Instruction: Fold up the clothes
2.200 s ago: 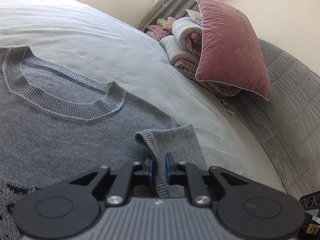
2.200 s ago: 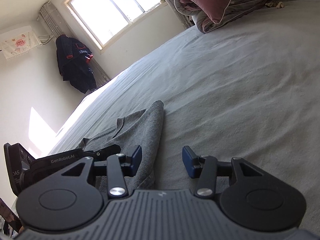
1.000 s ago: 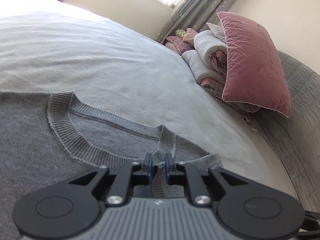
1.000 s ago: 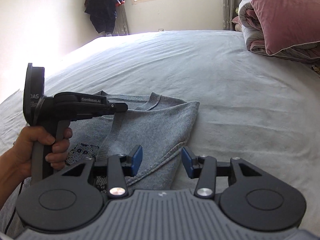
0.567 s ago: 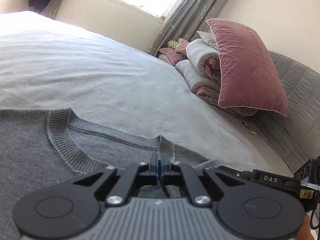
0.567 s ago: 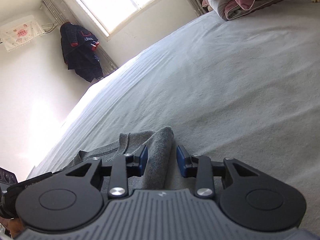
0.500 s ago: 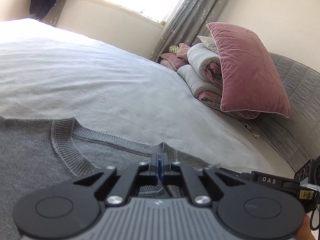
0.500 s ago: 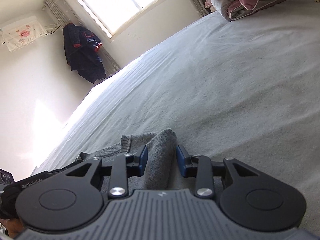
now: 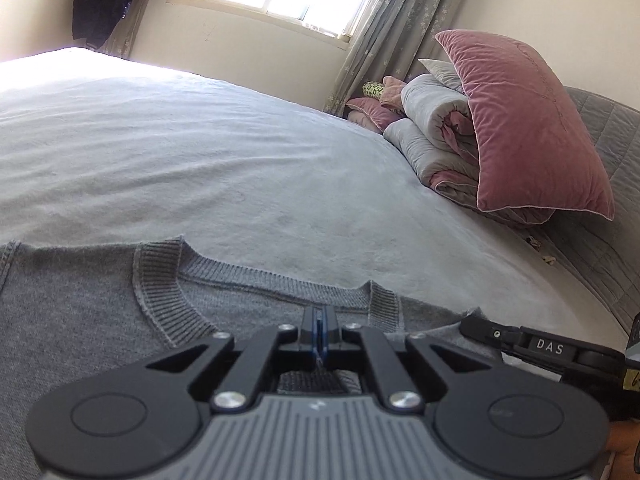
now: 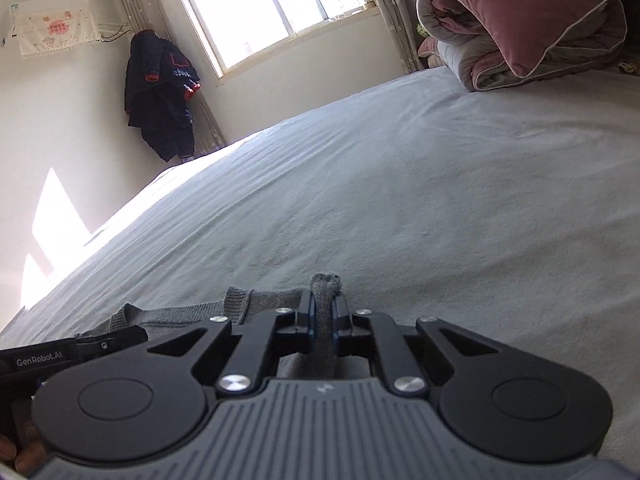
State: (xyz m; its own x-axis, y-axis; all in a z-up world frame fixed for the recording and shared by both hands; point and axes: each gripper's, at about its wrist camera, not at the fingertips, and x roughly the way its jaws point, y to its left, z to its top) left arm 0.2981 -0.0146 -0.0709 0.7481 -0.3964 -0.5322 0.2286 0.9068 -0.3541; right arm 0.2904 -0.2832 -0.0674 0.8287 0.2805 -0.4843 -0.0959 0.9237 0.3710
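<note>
A grey knit sweater (image 9: pixel 92 312) lies flat on the bed, its ribbed collar (image 9: pixel 160 276) facing the far side. My left gripper (image 9: pixel 319 326) is shut, with ribbed sweater fabric showing between its fingers just below the collar. My right gripper (image 10: pixel 325 312) is shut on a bunched fold of the sweater (image 10: pixel 325 292) at its right shoulder edge. The right gripper's tip shows in the left wrist view (image 9: pixel 472 326), and the left gripper's tip shows in the right wrist view (image 10: pixel 136 334).
The light grey bed sheet (image 9: pixel 200 152) stretches ahead. A pink pillow (image 9: pixel 528 128) leans on rolled grey bedding (image 9: pixel 432 120) by the quilted headboard (image 9: pixel 604 216) at right. A dark jacket (image 10: pixel 160 92) hangs in the corner beside the window (image 10: pixel 276 8).
My right gripper has closed from around the sweater's edge onto the fold. My left gripper stays shut and both views have tilted up slightly.
</note>
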